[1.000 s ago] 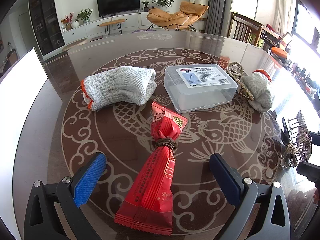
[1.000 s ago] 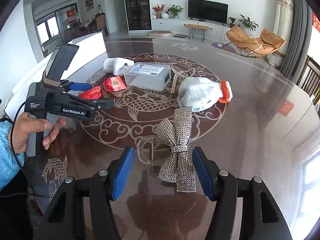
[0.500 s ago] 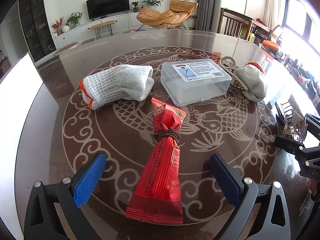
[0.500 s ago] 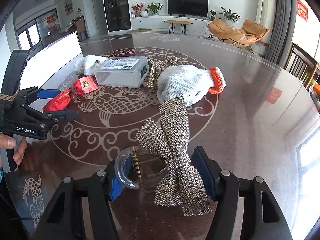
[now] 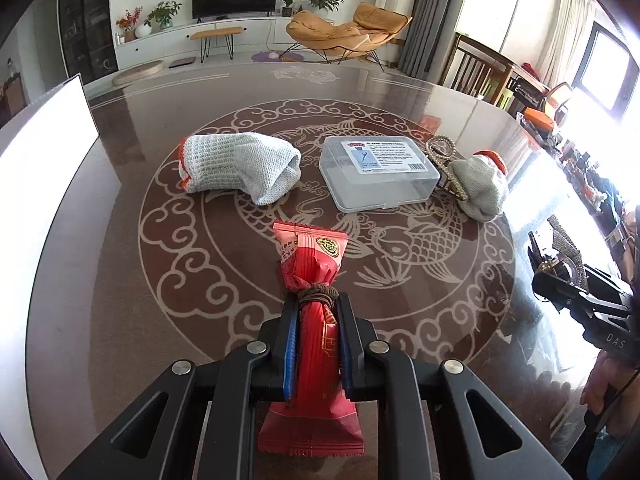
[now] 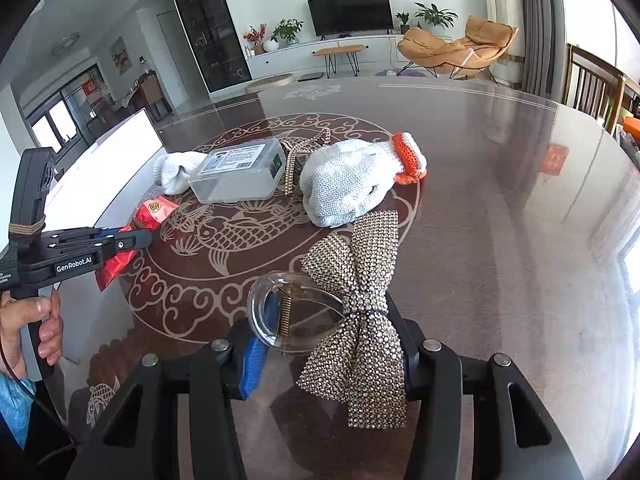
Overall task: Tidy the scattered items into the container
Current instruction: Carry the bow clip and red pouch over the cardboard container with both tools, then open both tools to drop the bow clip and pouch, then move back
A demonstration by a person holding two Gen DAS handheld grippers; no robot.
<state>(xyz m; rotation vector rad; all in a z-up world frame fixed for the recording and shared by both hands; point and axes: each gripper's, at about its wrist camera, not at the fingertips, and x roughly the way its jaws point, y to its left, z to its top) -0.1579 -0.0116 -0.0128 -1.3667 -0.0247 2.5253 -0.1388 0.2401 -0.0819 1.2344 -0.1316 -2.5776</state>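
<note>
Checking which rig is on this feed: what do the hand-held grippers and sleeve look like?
Both are matte black frames with silver bolts and blue finger pads. The left hand-held gripper reads "GenRobot.AI" in white, with a band round its upright handle. A blue sleeve shows.

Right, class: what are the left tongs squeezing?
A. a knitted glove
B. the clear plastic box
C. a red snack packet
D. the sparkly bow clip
C: the left tongs are shut on the red snack packet, just below its string tie.

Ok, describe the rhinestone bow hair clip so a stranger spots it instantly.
Start at the clear plastic lidded box on the fish-patterned table. Come nearer, past the white knit glove with orange cuff: the glittery bow clip, alone sparkling, sits between the right gripper's closing jaws.
</note>
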